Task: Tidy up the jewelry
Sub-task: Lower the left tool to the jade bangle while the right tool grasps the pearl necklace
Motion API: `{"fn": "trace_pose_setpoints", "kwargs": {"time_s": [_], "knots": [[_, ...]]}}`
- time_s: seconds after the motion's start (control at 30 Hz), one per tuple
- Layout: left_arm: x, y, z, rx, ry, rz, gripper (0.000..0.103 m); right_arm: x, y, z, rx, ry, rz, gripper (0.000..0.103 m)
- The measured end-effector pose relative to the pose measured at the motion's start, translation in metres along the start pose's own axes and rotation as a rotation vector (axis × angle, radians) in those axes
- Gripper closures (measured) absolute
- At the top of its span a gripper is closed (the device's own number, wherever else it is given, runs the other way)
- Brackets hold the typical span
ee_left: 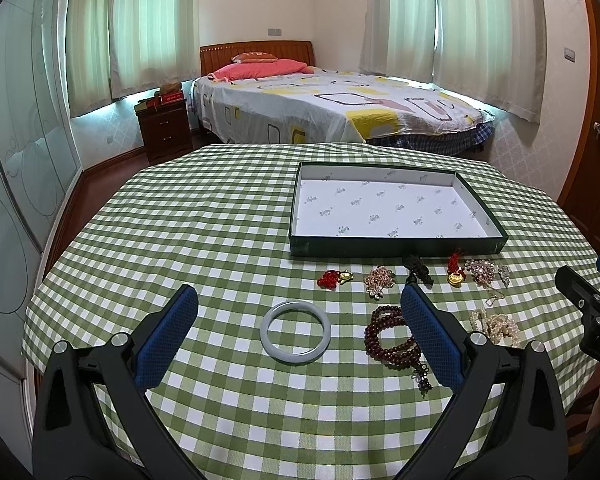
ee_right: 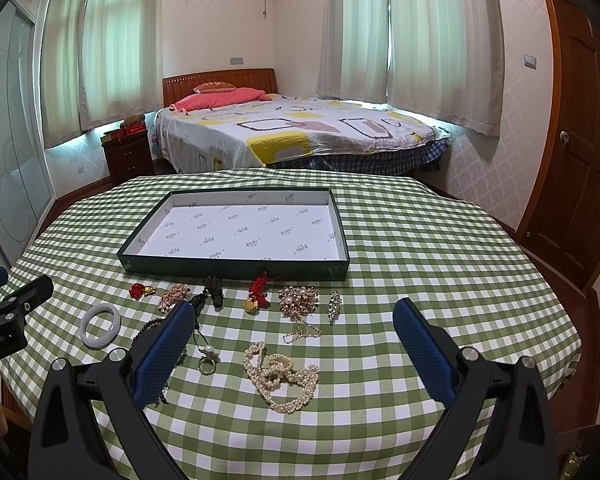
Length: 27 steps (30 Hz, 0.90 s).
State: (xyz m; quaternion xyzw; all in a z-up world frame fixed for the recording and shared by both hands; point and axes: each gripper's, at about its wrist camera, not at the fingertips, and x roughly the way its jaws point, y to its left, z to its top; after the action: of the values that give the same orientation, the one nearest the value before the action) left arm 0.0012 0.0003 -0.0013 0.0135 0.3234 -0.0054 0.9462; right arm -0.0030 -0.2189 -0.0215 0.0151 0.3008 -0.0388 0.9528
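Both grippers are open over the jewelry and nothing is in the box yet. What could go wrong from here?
1. The pearl necklace lies in a tangled heap; a pinch may lift only one loop and the rest could trail or snag.
2. The bangle lies flat on the tablecloth, smooth and round, so the left gripper might slip off it.
3. The brown bead string sits against that gripper's finger and could be dragged.

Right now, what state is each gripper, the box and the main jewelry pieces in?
left gripper: open, holding nothing.
right gripper: open, holding nothing.
box: lidless, empty.
jade bangle: flat on the cloth, untouched.
pearl necklace: loosely heaped on the cloth.
dark bead strand: coiled on the cloth.
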Motion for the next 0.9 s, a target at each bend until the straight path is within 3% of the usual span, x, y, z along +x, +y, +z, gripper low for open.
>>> {"fn": "trace_pose_setpoints", "kwargs": {"time_s": [0.27, 0.6, 0.9], "knots": [[0.017, 0.005, -0.005, -0.002, 0.040, 0.007, 0.004, 0.011, 0.000, -0.006, 0.004, 0.022, 0.003, 0.006], [0.080, 0.015, -0.026, -0.032, 0.221, 0.003, 0.004, 0.047, -0.007, -0.019, 0.026, 0.114, 0.012, 0.006], [0.126, 0.015, -0.039, -0.014, 0.321, 0.019, 0.004, 0.077, -0.016, -0.029, 0.051, 0.197, 0.028, 0.006]]}}
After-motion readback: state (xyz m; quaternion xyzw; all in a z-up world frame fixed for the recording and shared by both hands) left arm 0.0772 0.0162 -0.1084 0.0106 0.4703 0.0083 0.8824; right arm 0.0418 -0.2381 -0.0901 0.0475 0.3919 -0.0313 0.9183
